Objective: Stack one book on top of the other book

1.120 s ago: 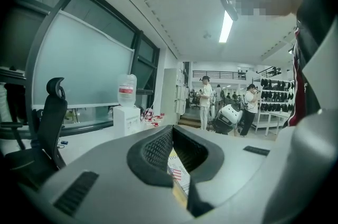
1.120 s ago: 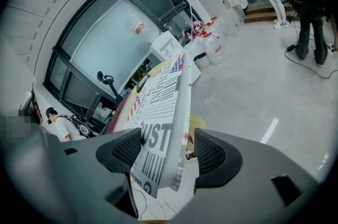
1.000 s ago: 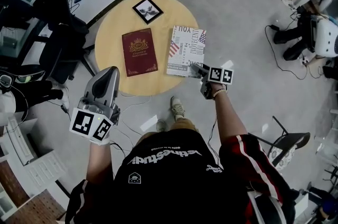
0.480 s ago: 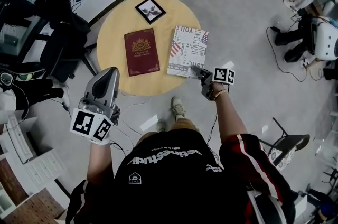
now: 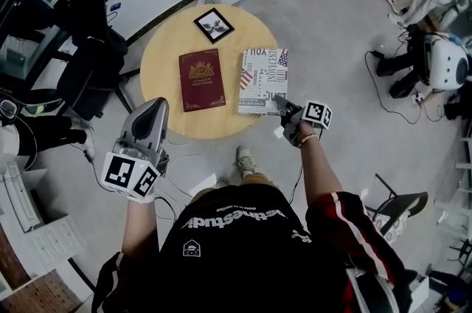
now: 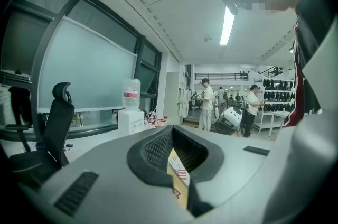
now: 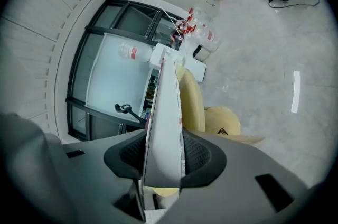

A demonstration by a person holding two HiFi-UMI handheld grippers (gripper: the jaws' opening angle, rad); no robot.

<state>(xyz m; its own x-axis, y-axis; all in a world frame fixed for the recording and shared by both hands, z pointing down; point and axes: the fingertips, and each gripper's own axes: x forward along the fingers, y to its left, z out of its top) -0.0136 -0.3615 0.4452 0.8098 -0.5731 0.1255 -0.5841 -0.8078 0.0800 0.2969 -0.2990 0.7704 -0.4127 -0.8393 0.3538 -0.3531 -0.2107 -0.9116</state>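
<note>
On the round table (image 5: 158, 68) the red book (image 5: 202, 79) lies just left of the white printed book (image 5: 263, 81). The right gripper (image 5: 286, 108) has just closed its jaws on that book's near edge and clamps it. Best to keep it level and square it over the red cover — the left gripper (image 5: 153, 111) hangs parted, empty.

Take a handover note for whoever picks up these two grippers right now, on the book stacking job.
Left gripper: open, empty, held off the table at its near left side.
Right gripper: its jaws have just been closing and are shut on the near edge of the white book.
Red book: flat on the table, left of the white book and apart from it.
Done: white book gripped.
Left: lift the white book, carry it over the red book, set it squarely on top, release.
</note>
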